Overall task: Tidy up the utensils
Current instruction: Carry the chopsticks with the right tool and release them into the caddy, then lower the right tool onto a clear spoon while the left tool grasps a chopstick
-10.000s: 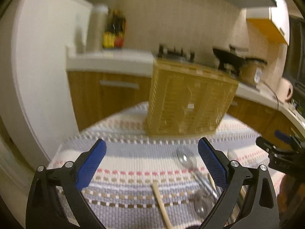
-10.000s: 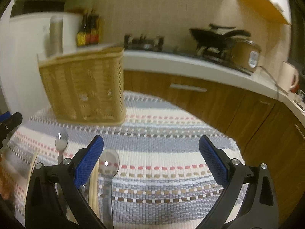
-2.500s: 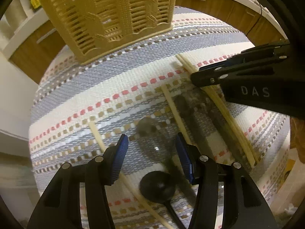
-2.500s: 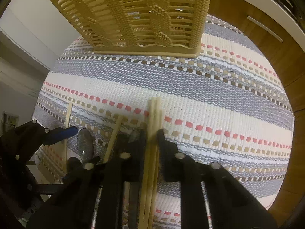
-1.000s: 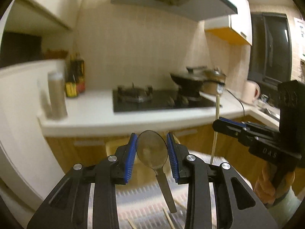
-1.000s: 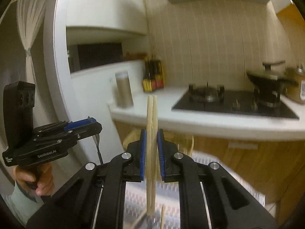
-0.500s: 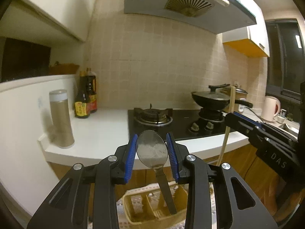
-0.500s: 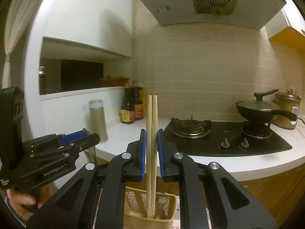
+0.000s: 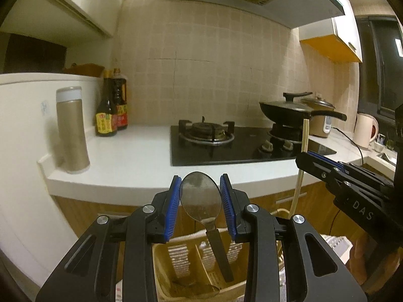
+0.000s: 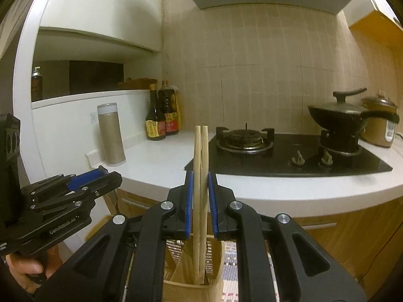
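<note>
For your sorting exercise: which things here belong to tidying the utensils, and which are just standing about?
Belongs to the job:
- spoon, in the left gripper
- chopsticks, in the right gripper
- utensil basket below

Just standing about:
- sauce bottles
- flask
- stove
- black pan
- kettle

Spoon (image 9: pixel 200 198) & chopsticks (image 10: pixel 200 201) upright over basket (image 9: pixel 194 266).

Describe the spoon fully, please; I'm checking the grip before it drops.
The spoon is dull grey metal, its bowl smudged. It stands upright, bowl up, clamped at both edges between the left gripper's blue pads. Its dark handle hangs down over the compartments of the tan basket below; whether it touches the basket is unclear.
</note>
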Action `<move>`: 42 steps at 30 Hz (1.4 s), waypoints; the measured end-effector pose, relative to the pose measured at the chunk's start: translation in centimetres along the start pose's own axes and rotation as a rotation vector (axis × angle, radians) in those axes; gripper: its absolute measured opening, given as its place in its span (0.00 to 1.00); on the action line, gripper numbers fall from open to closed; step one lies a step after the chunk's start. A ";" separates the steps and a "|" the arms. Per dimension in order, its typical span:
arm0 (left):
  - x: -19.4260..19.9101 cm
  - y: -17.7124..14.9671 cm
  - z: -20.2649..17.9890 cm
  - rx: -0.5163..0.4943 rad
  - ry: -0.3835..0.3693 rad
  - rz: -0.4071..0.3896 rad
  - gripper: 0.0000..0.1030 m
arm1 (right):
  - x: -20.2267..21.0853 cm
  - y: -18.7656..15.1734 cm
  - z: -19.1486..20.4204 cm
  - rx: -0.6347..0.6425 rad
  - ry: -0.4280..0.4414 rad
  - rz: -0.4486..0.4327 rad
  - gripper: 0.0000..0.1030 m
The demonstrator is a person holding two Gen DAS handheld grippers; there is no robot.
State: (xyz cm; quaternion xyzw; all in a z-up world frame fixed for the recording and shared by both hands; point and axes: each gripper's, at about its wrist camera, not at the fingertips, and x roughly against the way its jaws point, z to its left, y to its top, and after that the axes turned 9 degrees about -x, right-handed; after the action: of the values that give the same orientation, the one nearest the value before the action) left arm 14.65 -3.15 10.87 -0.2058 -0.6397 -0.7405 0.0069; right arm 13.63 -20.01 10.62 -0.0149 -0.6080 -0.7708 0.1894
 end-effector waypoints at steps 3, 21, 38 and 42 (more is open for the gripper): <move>0.1 -0.5 -0.3 -0.003 -0.007 0.007 0.29 | 0.0 -0.5 -0.3 -0.007 0.005 0.018 0.10; 4.2 -1.6 0.3 0.080 -0.163 0.081 0.47 | 4.7 -3.1 -1.8 -0.074 0.085 0.215 0.43; 7.1 -6.7 -3.6 0.070 -0.318 0.407 0.47 | 7.4 -8.9 -2.2 -0.135 0.040 0.670 0.43; 5.9 -9.6 -4.2 0.062 -0.337 0.519 0.46 | 7.0 -11.9 -2.1 -0.123 0.028 0.771 0.43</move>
State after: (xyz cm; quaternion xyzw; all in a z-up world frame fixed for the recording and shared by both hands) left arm 5.33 -3.93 3.24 -0.4821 -0.5801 -0.6495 0.0960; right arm 3.86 -21.67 0.81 -0.2430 -0.5079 -0.6781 0.4724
